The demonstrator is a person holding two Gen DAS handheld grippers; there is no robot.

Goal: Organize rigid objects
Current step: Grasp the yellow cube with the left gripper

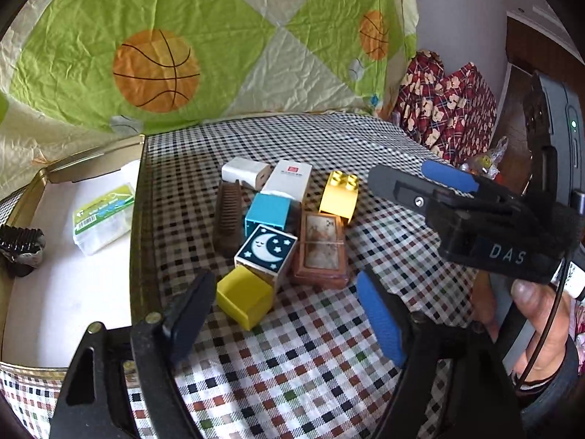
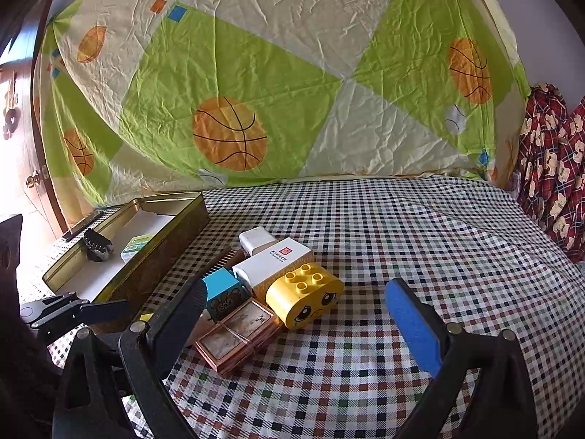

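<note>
Cluster of small blocks (image 1: 272, 226) mid-frame on the checkered desk (image 1: 310, 347), yellow cube (image 1: 244, 297) at lower centre between the left gripper (image 1: 285, 314) jaws, apart and not pressing it, right gripper (image 2: 307, 314) jaws wide and empty, tin tray (image 2: 175, 226) at left

Left gripper (image 1: 285, 314) angled downward, fingers apart, gripping nothing; right gripper (image 2: 307, 325) likewise wide, fingers empty.

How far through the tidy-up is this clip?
Early. Done: a small clear box and a black clip lie in the tin tray. In hand: nothing; the left claw and right claw are open. Left: the block cluster, including the yellow cube and yellow face brick.
</note>
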